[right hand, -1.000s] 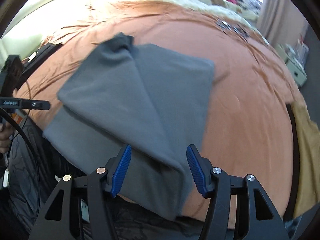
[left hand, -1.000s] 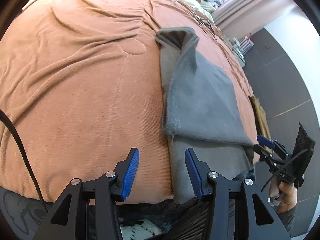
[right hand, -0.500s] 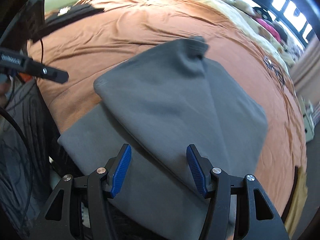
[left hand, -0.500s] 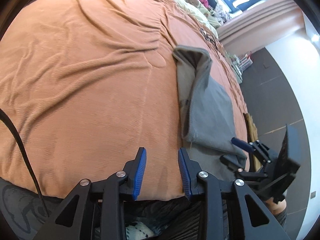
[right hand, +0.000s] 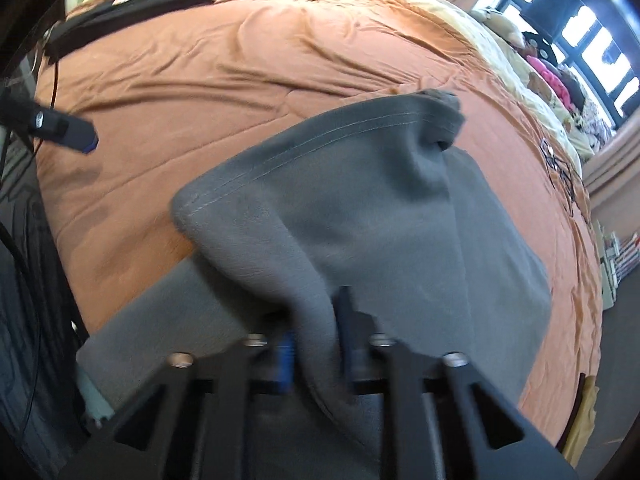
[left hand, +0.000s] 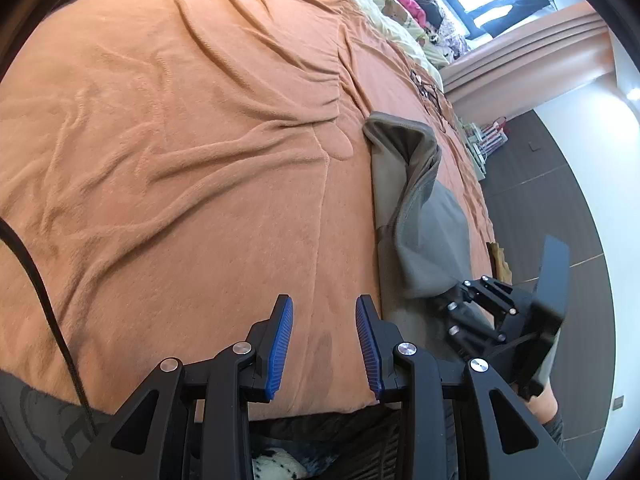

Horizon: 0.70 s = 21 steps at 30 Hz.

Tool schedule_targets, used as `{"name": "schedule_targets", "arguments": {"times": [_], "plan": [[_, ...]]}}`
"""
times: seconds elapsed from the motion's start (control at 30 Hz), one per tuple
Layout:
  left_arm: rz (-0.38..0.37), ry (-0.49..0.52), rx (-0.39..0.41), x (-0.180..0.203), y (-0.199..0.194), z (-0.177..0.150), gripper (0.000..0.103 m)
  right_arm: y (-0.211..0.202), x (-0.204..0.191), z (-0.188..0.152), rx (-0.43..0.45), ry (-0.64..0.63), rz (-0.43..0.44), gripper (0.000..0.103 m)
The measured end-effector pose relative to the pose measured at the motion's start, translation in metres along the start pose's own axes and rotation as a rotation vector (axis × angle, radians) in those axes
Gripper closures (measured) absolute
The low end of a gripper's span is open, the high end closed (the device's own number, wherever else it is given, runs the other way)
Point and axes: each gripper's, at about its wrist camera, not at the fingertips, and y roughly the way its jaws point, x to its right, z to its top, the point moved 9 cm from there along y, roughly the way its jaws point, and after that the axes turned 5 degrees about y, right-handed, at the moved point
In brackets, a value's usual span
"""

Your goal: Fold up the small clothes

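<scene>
A grey garment (right hand: 360, 216) lies partly folded on the orange bedspread (right hand: 240, 64) near the bed's front edge. My right gripper (right hand: 316, 344) is shut on a fold of its near corner, and the cloth bunches up between the blue pads. In the left wrist view the garment (left hand: 424, 236) lies to the right, with my right gripper (left hand: 456, 292) at its near end. My left gripper (left hand: 324, 340) is open and empty over bare bedspread (left hand: 180, 160), left of the garment. Its tip (right hand: 76, 136) shows at the left of the right wrist view.
Pale bedding with toys and pink clothes (right hand: 548, 76) lies at the bed's far end by a window. A dark item (right hand: 132, 8) lies at the far left corner. A yellow cloth (right hand: 584, 412) hangs at the right edge. Dark floor (left hand: 532, 184) runs to the right.
My right gripper moved forward onto the garment's near corner and shut on it, lifting the fold. My left gripper drifted left, away from the garment, and stays open.
</scene>
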Motion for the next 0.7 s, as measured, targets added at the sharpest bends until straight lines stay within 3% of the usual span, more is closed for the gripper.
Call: {"name": "schedule_targets", "arguments": {"times": [0.4,0.7], "plan": [[0.015,0.047,-0.034,0.031,0.031,0.014,0.068,-0.035,0.089,0.01,0.128,0.259,0.103,0.098],[0.053,0.11,-0.067,0.061,0.063,0.033,0.068,-0.029,0.151,-0.009,0.172,0.458,0.161,0.098]]}}
